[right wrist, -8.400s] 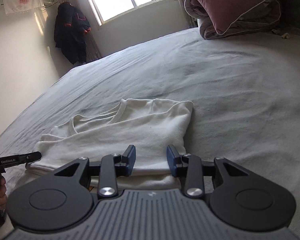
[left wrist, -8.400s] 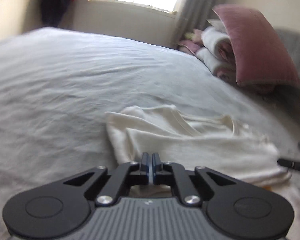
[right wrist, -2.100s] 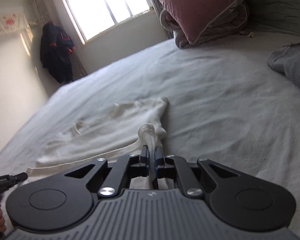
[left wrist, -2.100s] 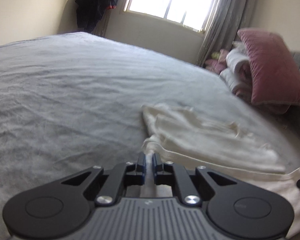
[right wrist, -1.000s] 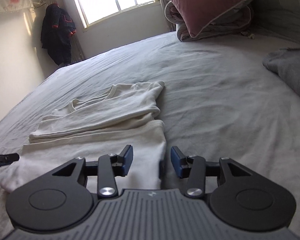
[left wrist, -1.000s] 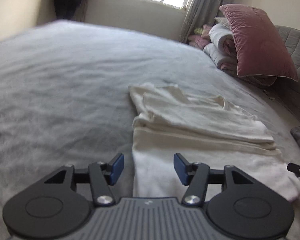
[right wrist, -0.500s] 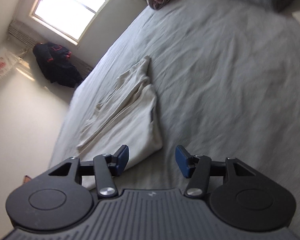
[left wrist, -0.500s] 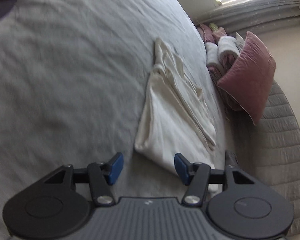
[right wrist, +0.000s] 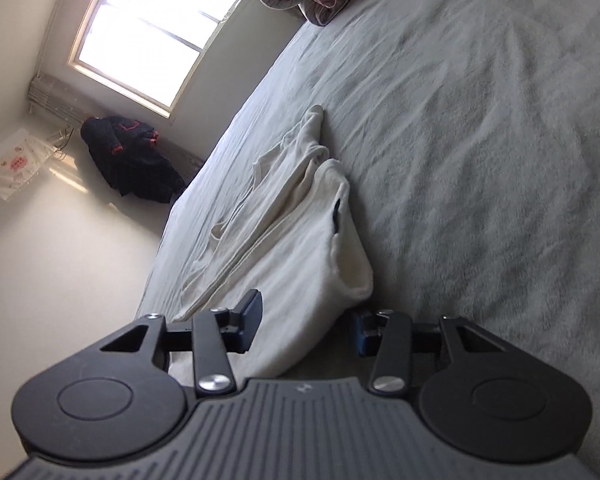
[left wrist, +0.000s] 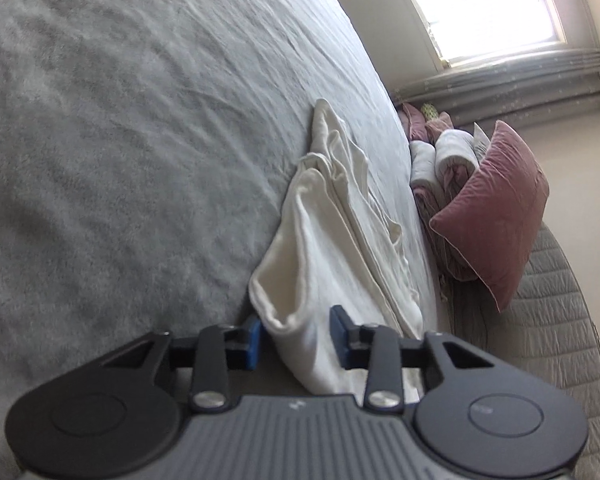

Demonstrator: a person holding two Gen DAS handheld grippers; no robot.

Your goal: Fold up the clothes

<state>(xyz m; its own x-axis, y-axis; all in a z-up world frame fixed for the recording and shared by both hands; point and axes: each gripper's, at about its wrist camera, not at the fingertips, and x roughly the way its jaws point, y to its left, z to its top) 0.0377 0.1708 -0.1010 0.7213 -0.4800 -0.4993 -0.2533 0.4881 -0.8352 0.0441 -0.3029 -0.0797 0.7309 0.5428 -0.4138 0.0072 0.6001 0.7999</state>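
Cream shirt [left wrist: 332, 256] lies partly folded on the grey bed [left wrist: 120, 140], running from lower centre toward mid-frame in both wrist views. I've got both tongs rolled on their sides at the near hem corners. Left tongs [left wrist: 296, 338] are closing with the corner cloth between the jaws, pads not pressing yet as far as I can see. Right tongs [right wrist: 306, 326] are closing too, cloth between, a clear gap at the right pad. Step in hand: grabbing the hem for the next fold. Next move calls for full closure on both corners, then lifting together and carrying toward the collar end.
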